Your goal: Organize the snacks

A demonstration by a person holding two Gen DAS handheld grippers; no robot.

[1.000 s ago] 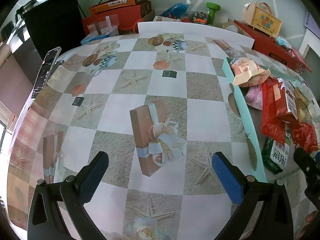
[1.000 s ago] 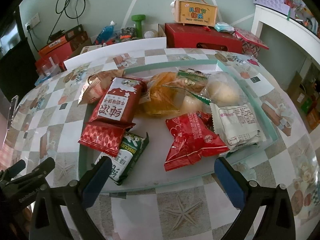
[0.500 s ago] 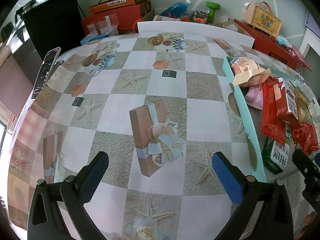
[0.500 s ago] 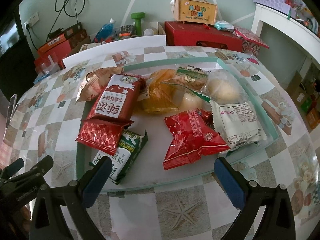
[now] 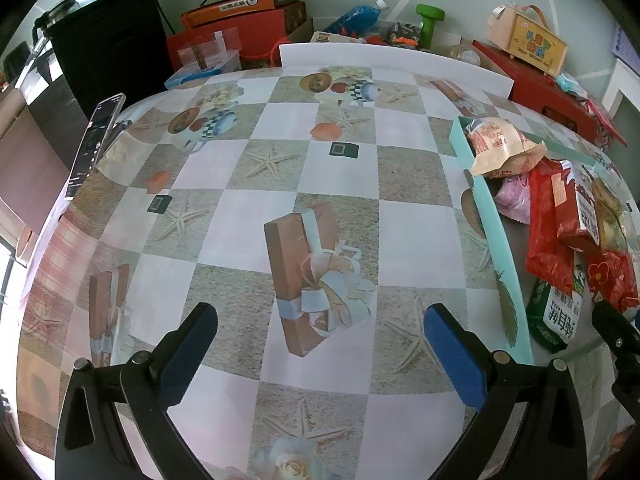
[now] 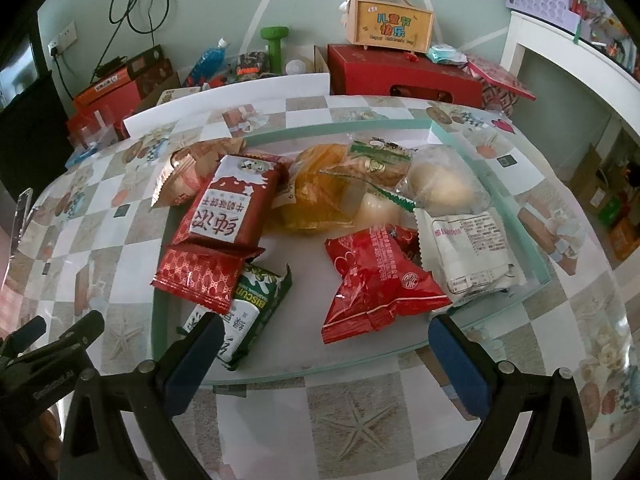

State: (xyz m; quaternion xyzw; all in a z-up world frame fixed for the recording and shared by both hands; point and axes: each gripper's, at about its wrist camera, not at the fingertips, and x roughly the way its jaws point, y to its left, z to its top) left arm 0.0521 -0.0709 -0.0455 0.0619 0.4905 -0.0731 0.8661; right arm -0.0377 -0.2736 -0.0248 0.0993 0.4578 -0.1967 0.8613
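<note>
A shallow pale-green tray [image 6: 158,344] holds several snack packs: a green biscuit pack [image 6: 244,312], a red patterned pack [image 6: 200,272], a dark red pack [image 6: 228,204], a bright red pack [image 6: 376,280], a white pack [image 6: 468,252] and yellow bread bags [image 6: 320,188]. My right gripper [image 6: 322,354] is open and empty, just in front of the tray's near edge. My left gripper [image 5: 320,344] is open and empty over the bare tablecloth, left of the tray [image 5: 496,240]. The biscuit pack [image 5: 554,312] also shows in the left wrist view.
A phone [image 5: 94,140] leans at the table's left edge. A white board [image 5: 392,60] stands along the far edge. Behind it are red boxes [image 6: 400,76], a blue bottle [image 6: 210,58], a green dumbbell [image 6: 274,42] and a wooden case [image 6: 394,26].
Both grippers have crept slightly forward; the tray and snacks sit a little nearer in the right wrist view. Nothing was taken hold of.
</note>
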